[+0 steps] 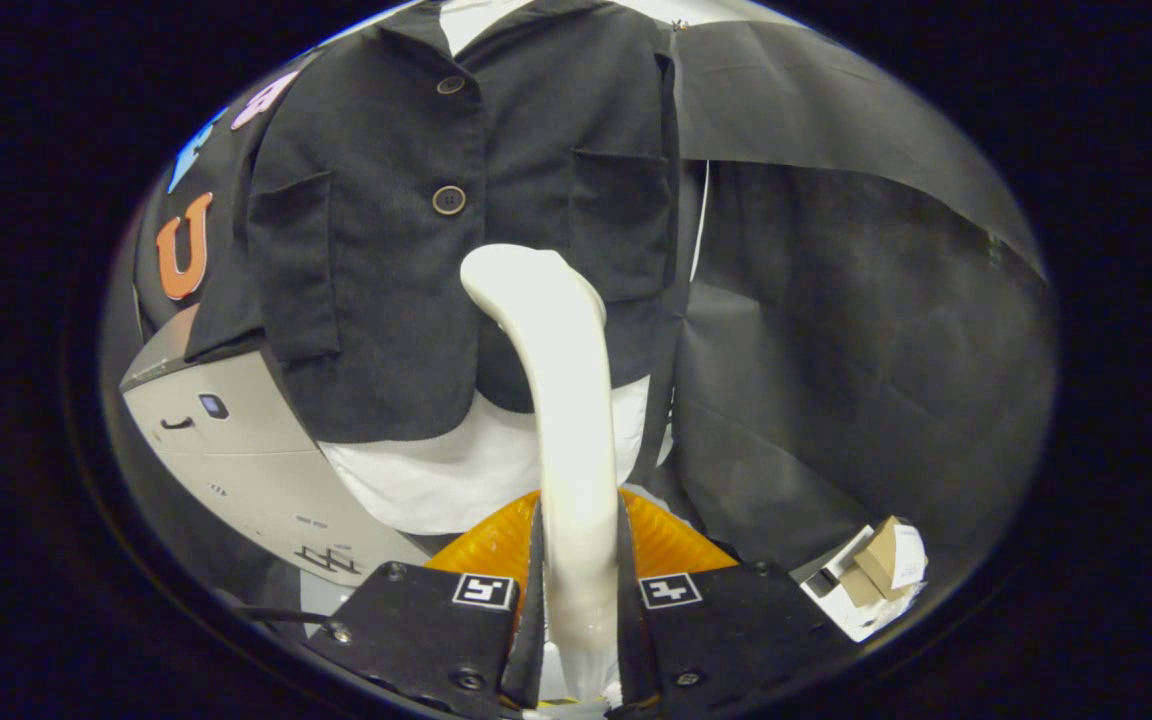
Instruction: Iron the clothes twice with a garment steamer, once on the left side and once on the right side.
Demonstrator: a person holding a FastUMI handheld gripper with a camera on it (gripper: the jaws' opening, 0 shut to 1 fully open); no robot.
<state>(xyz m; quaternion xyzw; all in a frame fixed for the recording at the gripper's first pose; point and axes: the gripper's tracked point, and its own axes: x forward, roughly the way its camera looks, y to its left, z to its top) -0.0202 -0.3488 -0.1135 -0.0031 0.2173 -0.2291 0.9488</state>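
Observation:
A white garment steamer point(566, 400) rises from between my fingers, its handle clamped by both black fingers point(526, 600). My gripper point(579, 560) is shut on that handle. The steamer's curved head point(526, 275) rests against or very near the lower middle of a black buttoned jacket point(406, 230), just below its second button and toward the right pocket. The jacket hangs on the booth wall over a white shirt point(436, 480), whose hem shows beneath it. Whether the head touches the cloth is unclear.
An orange ribbed object point(676, 540) sits just beyond the fingers, under the steamer. A grey machine body point(236, 440) stands to the left below the jacket. Small cardboard boxes point(876, 570) lie on the right. Black cloth point(856, 350) covers the wall to the right.

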